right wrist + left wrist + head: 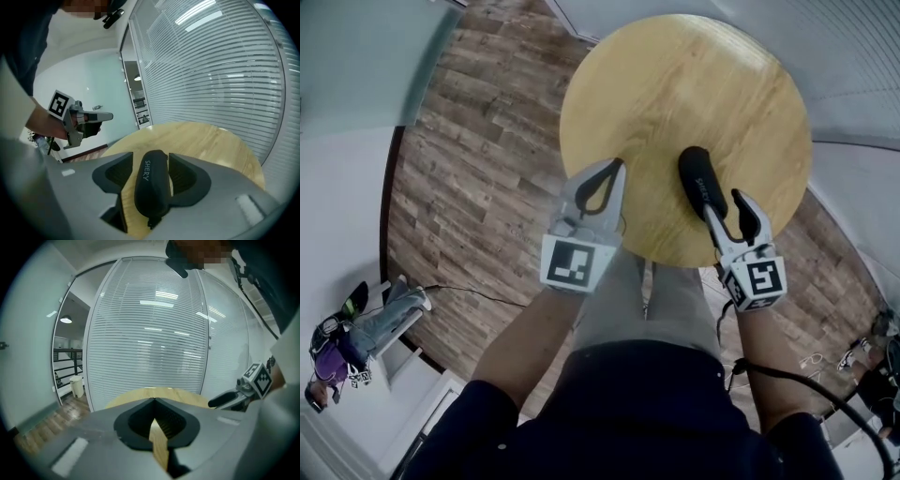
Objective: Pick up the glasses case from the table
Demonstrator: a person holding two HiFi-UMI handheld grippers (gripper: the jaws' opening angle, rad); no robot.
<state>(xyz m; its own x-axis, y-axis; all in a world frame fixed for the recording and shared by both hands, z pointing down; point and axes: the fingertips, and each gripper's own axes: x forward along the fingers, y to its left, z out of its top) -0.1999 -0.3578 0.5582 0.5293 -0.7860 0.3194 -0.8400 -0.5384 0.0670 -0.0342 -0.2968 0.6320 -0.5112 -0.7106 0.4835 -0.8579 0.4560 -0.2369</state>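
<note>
The black glasses case [697,180] lies on the round wooden table [675,75], near its front edge at the right. My right gripper [727,202] is open, one jaw on each side of the case's near end. In the right gripper view the case [151,187] fills the gap between the jaws, with table wood showing along its left side. My left gripper [616,165] hovers over the table's front edge, left of the case. It is shut, with nothing between its fingertips [153,400]. It also shows as the left gripper [91,117] in the right gripper view.
The table [211,140] stands on a wood-plank floor [478,141], close to a glass wall with blinds [150,324]. The person's legs [628,309] are right at the table's front edge. A cable [787,380] hangs from the right gripper. Some gear [356,337] lies on the floor at left.
</note>
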